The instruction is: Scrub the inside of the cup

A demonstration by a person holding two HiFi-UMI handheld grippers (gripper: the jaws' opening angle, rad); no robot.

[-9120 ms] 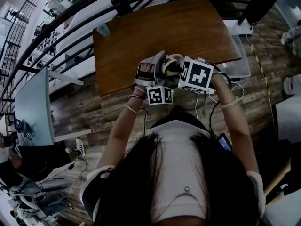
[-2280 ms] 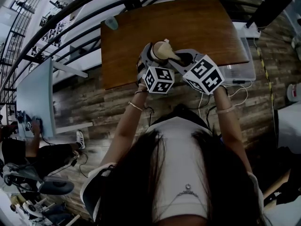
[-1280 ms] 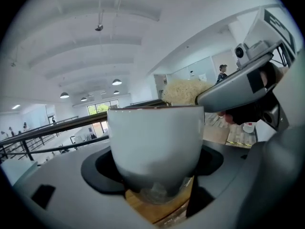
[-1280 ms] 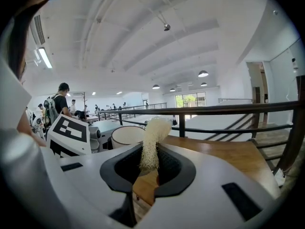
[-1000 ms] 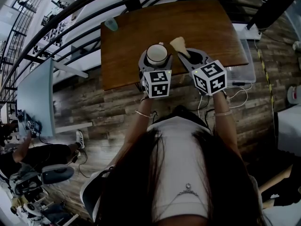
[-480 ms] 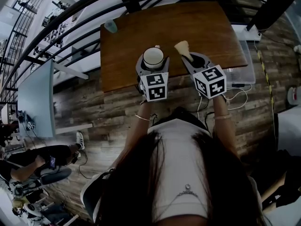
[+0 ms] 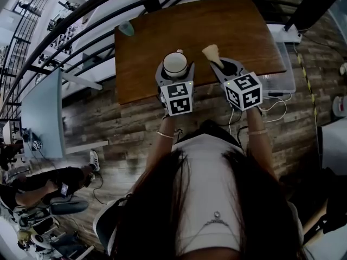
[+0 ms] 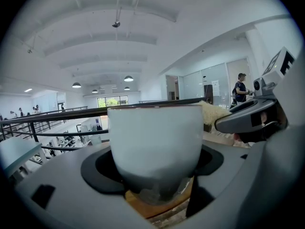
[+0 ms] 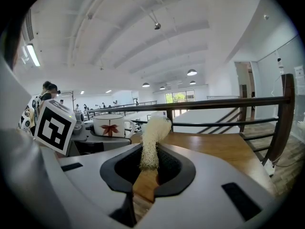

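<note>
**Inspector A:** Head view, what do we record?

**Inspector B:** The left gripper (image 7: pixel 174 70) clamps the cup (image 7: pixel 175 62) upright, mouth up, over the desk (image 7: pixel 157 34). We judge this keeps the inside reachable. The scrubber (image 7: pixel 211 52) sits at the cup's 3 o'clock, apart from it.

**Inspector A:** Left gripper view?

**Inspector B:** The jaws stand wide, pressing the cup's lower wall and leaving the rim free.

**Inspector A:** Right gripper view?

**Inspector B:** The right gripper (image 9: pixel 147 171) is closed narrowly on the scrubber's lower end, fibre head leading. The cup is at 10 o'clock, and the scrubber is outside it.
</note>
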